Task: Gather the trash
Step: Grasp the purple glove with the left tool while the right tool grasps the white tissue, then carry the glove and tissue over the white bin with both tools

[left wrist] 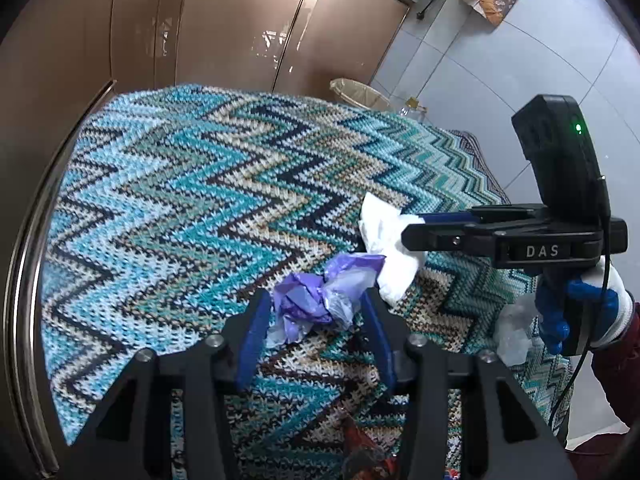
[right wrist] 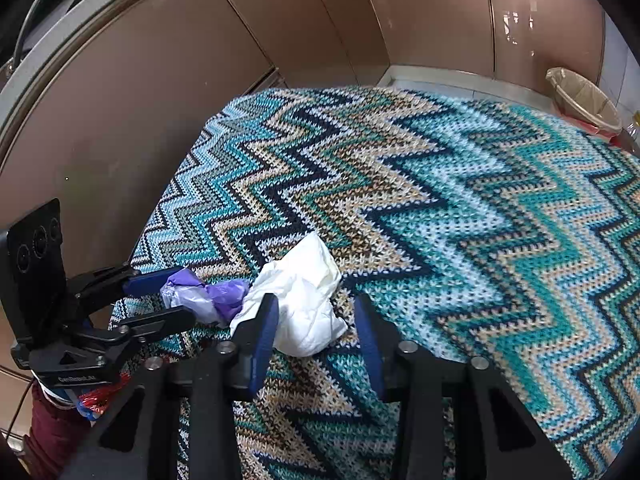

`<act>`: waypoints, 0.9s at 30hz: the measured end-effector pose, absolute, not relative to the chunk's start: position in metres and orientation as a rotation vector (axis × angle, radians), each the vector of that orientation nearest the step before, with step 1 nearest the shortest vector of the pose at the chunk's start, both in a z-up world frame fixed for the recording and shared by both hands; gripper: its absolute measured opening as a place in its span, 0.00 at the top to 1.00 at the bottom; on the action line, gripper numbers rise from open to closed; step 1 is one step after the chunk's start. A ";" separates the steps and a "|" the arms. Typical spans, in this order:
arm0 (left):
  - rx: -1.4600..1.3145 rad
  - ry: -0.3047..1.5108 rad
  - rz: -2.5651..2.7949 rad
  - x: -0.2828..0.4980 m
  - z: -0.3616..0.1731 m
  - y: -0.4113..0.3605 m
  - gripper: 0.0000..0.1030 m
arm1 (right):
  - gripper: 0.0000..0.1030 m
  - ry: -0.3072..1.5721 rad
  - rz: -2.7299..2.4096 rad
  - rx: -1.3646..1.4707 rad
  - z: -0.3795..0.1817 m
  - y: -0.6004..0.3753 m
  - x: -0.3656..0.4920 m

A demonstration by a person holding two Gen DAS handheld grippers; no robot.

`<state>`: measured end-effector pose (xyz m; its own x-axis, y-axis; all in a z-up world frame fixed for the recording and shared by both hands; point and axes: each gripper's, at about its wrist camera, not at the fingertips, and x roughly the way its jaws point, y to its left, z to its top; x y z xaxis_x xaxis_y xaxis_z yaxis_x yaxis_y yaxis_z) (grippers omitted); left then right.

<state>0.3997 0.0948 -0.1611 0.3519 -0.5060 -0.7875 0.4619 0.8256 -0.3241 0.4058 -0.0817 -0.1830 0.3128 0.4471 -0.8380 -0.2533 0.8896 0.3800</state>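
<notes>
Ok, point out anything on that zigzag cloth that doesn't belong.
Two crumpled scraps lie side by side on the knitted cloth: a purple plastic wad between the open left tool's fingers, and a white tissue before the open right tool.

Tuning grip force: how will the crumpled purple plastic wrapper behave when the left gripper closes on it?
The purple wrapper looks thin and crumpled, so probably very light and will crush flat. Its glossy film may slip between the left gripper fingers. It touches the white tissue, which might drag along.

Both grippers are black plastic frames with silver bolts and blue finger pads. The right gripper (left wrist: 404, 232) carries white "DAS" lettering behind its fingers, a camera housing with a green light above, and a black cable trailing back. Its hand (left wrist: 584, 312) wears a white-and-blue glove over a maroon sleeve.
</notes>
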 end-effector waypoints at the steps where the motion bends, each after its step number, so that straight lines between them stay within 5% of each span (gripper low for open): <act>1: -0.050 1.034 -0.628 0.399 -0.162 0.095 0.60 | 0.73 1.169 0.469 0.185 -0.184 -0.080 0.407; 5: -0.035 1.018 -0.631 0.396 -0.159 0.093 0.64 | 0.90 1.163 0.476 0.155 -0.183 -0.073 0.405; 8: -0.021 1.004 -0.635 0.391 -0.156 0.091 0.66 | 0.93 1.139 0.471 0.145 -0.177 -0.075 0.401; 27: -0.007 0.782 -0.510 0.317 -0.072 0.112 0.68 | 0.95 0.913 0.436 0.079 -0.088 -0.086 0.319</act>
<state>0.3174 0.1123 -0.0722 0.5951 -0.4417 -0.6714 0.4364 0.8791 -0.1916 0.3188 -0.0863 -0.0880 0.5305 0.3981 -0.7484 -0.3321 0.9099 0.2486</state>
